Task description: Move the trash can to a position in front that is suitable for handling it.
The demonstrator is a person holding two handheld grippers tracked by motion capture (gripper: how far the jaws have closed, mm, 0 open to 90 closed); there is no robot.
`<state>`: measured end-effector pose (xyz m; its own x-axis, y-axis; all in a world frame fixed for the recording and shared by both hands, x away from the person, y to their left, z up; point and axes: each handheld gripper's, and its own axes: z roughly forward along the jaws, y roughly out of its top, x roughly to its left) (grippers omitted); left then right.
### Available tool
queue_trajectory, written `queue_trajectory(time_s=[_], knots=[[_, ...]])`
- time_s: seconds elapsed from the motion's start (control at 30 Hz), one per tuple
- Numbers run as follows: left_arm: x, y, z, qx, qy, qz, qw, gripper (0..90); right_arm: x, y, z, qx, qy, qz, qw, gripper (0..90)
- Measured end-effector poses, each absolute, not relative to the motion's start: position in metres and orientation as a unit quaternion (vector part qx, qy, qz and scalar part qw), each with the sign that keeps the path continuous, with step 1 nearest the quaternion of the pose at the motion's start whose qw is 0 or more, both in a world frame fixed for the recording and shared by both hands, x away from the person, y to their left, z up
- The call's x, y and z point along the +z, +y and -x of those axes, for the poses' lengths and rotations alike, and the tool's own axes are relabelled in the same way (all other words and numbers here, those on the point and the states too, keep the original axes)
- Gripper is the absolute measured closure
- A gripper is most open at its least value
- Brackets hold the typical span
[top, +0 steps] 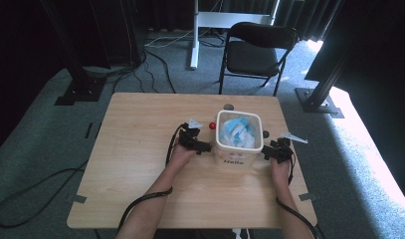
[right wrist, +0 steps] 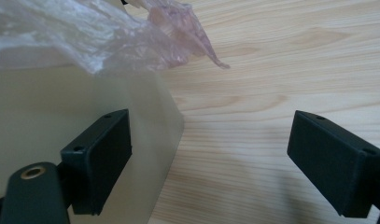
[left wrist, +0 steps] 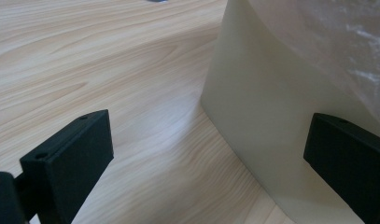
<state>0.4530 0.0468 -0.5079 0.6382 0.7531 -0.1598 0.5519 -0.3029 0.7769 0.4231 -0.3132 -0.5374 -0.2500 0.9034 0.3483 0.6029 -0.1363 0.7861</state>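
Claws (top: 204,147) flank bin (top: 238,154), parted.

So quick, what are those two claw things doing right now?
Left gripper: open, holding nothing, beside the cream bin.
Right gripper: open, holding nothing, at the bin's other side.

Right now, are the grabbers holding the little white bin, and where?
No, nothing is held. The left gripper and right gripper sit open on either side of the white bin, jaws spread beside its walls.
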Motion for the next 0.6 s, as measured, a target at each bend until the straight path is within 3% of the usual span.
queue_trajectory(time_s=[0.6], knots=[[-0.508, 0.121, -0.429, 0.143, 0.442, -0.784, 0.412, 1.4, -0.534, -0.24, -0.426, 0.468, 0.678, -0.552, 0.13, 13.6]])
